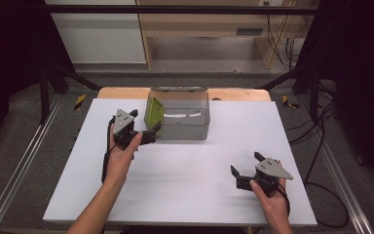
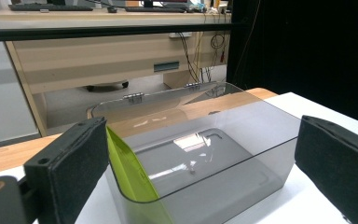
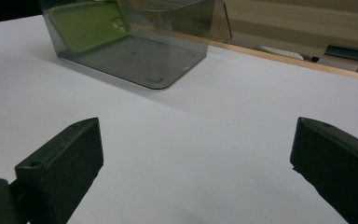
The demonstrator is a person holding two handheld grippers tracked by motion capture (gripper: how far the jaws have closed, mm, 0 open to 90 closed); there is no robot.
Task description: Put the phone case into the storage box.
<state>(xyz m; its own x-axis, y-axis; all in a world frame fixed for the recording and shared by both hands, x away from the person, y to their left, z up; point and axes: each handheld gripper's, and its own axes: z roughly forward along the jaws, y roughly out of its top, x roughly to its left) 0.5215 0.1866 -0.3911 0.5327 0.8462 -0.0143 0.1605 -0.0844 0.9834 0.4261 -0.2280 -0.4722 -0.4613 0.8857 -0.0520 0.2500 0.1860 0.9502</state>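
1. The white table (image 1: pixel 185 165) carries a smoky translucent box (image 1: pixel 182 117) at its far middle.
2. Inside the box's left wall leans a lime-green phone case (image 1: pixel 154 114), its lower end hidden, perhaps silicone.
3. The left gripper (image 1: pixel 143 126), released, sits just left of the box.
4. The right gripper (image 1: pixel 246 165), released, sits well apart.

A wooden desk (image 1: pixel 224 24) stands beyond the table on grey floor (image 1: pixel 195 63); black curtains (image 1: pixel 9 48) flank both sides.

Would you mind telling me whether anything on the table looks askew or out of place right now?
Only one thing: the green phone case stands on edge, leaning against the left end wall of the clear box instead of lying flat on its floor. The box's lid is open. The left gripper and right gripper are open and hold nothing.
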